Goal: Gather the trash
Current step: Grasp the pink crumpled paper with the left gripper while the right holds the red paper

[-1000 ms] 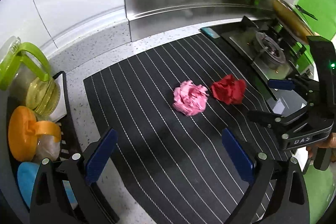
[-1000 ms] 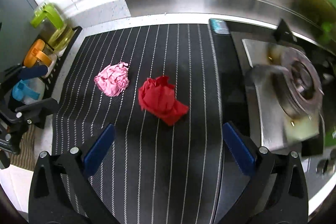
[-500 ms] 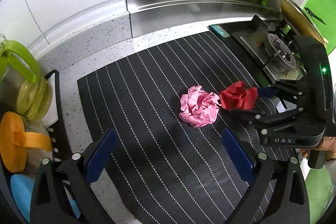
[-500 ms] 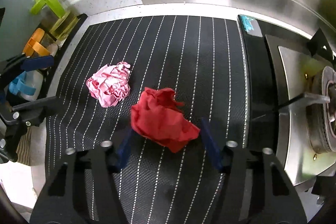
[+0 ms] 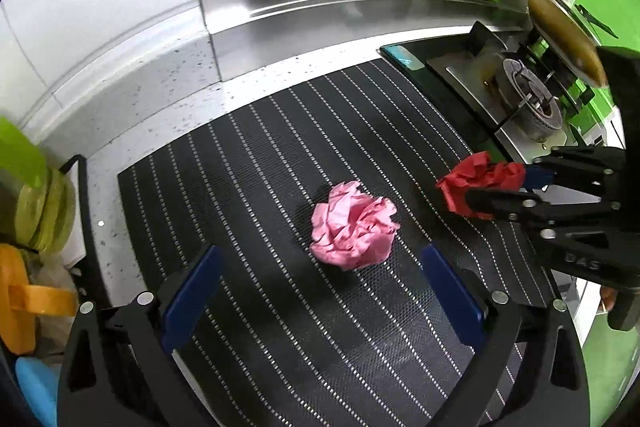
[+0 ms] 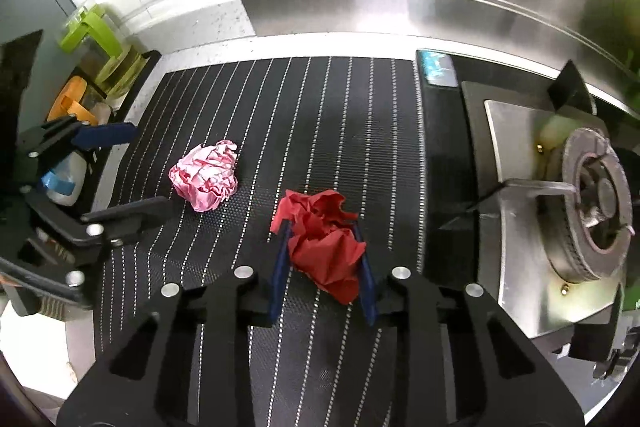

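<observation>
The right gripper had just been closing on the red paper wad on the striped mat; crumpled paper could've slipped. Left gripper hung wide open by the pink wad.

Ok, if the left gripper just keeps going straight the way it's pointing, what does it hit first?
Most likely the pink paper ball, which lies ahead between the open jaws of the left gripper. Depth is unclear, so it might touch the striped mat just short of the ball.

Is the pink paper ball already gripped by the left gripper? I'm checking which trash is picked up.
No: the pink paper ball lies free on the striped mat, ahead of the wide-open left gripper.
</observation>
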